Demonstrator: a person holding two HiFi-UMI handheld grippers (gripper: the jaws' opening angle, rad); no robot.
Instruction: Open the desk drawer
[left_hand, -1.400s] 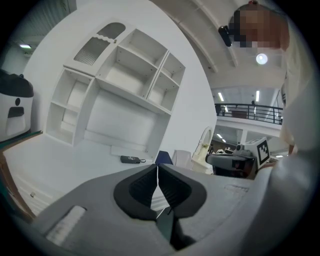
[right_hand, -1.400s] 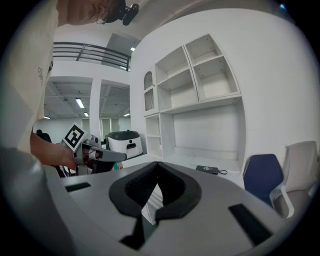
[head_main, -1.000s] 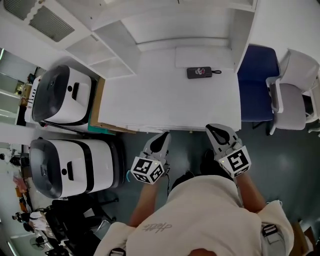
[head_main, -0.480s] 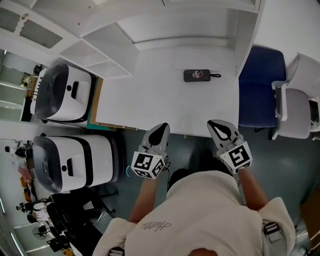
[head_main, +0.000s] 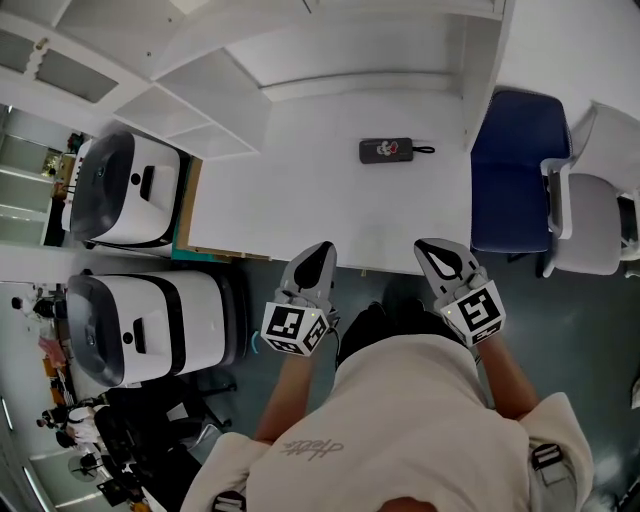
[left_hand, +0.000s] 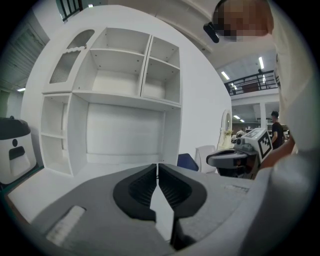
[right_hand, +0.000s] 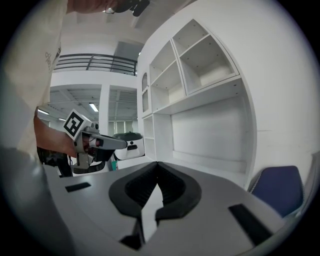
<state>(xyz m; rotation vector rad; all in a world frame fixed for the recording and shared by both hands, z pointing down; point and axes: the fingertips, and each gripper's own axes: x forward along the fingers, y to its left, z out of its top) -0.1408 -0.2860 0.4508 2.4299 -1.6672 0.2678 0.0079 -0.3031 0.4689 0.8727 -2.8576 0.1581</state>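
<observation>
The white desk (head_main: 300, 215) with a shelf hutch (left_hand: 125, 90) lies ahead of me in the head view. Its drawer is hidden under the top, and only the front edge (head_main: 270, 258) shows. My left gripper (head_main: 322, 250) is shut and holds nothing, with its tip over that front edge. My right gripper (head_main: 432, 248) is also shut on nothing, at the same edge further right. In the left gripper view the left gripper (left_hand: 158, 167) has its jaws pressed together and points at the hutch. The right gripper view shows the right gripper (right_hand: 157, 167) with its jaws closed as well.
A small black device (head_main: 385, 150) with a cord lies on the desk top. Two white machines with dark lids (head_main: 120, 190) (head_main: 140, 330) stand to the left. A blue chair (head_main: 510, 170) and a pale chair (head_main: 590, 215) are on the right.
Both grippers have moved slightly forward, from just short of the desk's front edge to over it. Both stay shut.
</observation>
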